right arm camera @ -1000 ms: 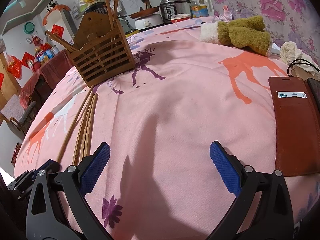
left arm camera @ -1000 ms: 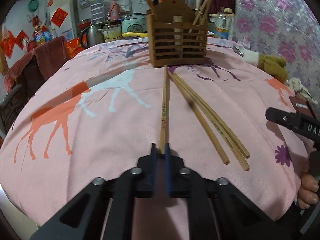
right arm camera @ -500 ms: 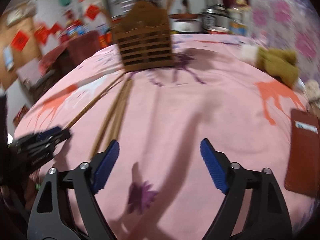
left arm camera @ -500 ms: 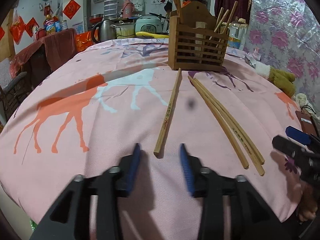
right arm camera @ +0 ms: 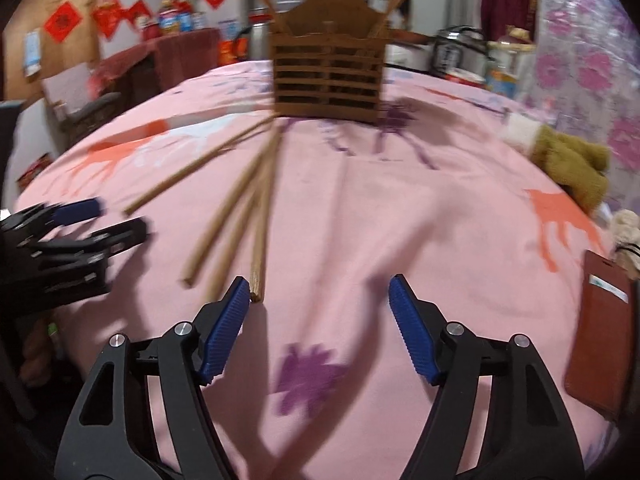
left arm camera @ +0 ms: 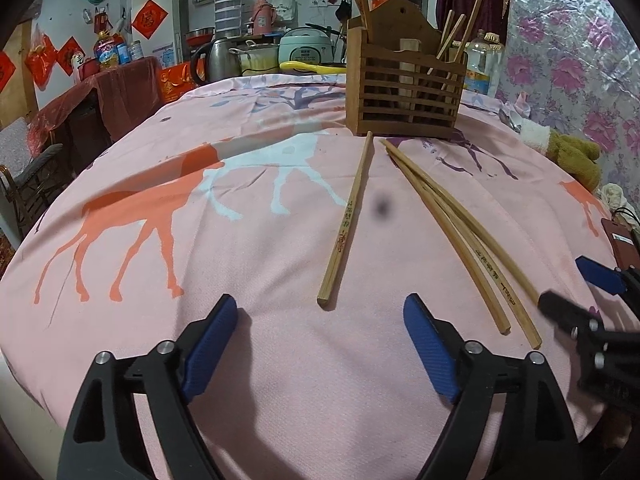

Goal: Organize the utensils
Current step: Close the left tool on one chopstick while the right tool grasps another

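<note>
Sharp in the left view, the left tool (left arm camera: pixel 320 340) is spreading wide and empty before a lone chopstick (left arm camera: pixel 346 222) on the tabletop (left arm camera: pixel 240 340), whereas the blurred right view shows the right tool (right arm camera: pixel 318 320) narrowing, unclamped, beside three chopsticks (right arm camera: pixel 244 200) below the wooden holder (right arm camera: pixel 328 80).

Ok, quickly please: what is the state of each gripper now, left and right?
Left gripper: jaws opening, holding nothing; the single chopstick lies free ahead.
Right gripper: jaws closing, holding nothing; a chopstick end lies by its left finger.
</note>
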Action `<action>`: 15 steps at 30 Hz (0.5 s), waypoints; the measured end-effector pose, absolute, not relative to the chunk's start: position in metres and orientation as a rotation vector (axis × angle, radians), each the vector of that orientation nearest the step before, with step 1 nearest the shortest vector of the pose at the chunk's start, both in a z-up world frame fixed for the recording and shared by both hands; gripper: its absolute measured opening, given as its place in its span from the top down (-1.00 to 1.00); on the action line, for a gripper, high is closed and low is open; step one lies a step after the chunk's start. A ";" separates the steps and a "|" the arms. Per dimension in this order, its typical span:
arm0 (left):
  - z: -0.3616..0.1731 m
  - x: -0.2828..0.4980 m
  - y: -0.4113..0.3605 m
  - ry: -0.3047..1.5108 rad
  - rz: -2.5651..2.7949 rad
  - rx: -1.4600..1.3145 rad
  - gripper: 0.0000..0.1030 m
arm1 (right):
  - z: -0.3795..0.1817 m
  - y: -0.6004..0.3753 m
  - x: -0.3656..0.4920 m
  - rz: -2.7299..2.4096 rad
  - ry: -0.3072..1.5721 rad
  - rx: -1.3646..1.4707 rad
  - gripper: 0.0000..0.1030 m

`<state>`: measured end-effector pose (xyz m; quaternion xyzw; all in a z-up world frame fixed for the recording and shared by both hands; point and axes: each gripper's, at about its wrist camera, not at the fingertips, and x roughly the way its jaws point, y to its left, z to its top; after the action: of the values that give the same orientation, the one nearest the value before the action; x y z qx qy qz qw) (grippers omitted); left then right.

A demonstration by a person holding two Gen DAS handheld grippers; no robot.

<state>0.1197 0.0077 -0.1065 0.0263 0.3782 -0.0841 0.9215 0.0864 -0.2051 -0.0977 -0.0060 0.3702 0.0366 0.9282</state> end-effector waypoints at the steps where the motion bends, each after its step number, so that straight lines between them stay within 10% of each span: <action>1: -0.107 0.120 0.008 0.777 -0.173 0.053 -0.65 | -0.097 -0.207 0.086 0.075 0.760 -0.001 -0.35; 8: -0.107 0.120 0.008 0.775 -0.170 0.061 -0.66 | -0.097 -0.194 0.081 0.132 0.741 -0.044 -0.27; 15: -0.108 0.120 0.007 0.774 -0.167 0.063 -0.67 | -0.099 -0.192 0.085 0.129 0.743 -0.046 0.29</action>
<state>0.1200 0.0074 -0.1075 0.0309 0.3770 -0.0811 0.9221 0.0853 -0.1919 -0.0989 -0.0227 0.3627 0.0629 0.9295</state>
